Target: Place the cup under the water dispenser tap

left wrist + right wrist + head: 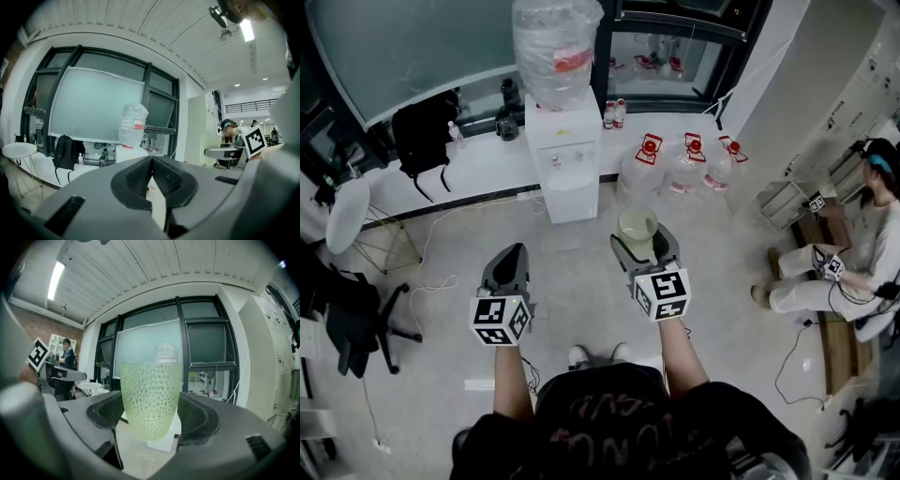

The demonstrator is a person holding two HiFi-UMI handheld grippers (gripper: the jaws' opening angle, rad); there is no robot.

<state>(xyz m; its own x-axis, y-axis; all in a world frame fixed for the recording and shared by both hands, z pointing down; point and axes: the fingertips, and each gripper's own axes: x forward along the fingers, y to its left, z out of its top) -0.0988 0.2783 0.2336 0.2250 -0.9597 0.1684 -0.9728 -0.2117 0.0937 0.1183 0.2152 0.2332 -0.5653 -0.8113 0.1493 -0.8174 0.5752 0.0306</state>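
Our right gripper (645, 249) clasps the pale green cup (637, 223) between wide-spread jaws, well apart from the water dispenser (563, 187), whose taps (555, 161) are too small for us to make out. Our left gripper (508, 268) has its jaws pressed together on nothing. From above, the jaws hide the cup's base.

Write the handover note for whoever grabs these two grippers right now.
Left gripper: shut, empty, held beside the right.
Right gripper: shut on the pale green cup, which is upright.
Water dispenser: some way ahead, against the window ledge.
Done: cup is in the grip.
Left: walk up, set the cup under the tap, release.
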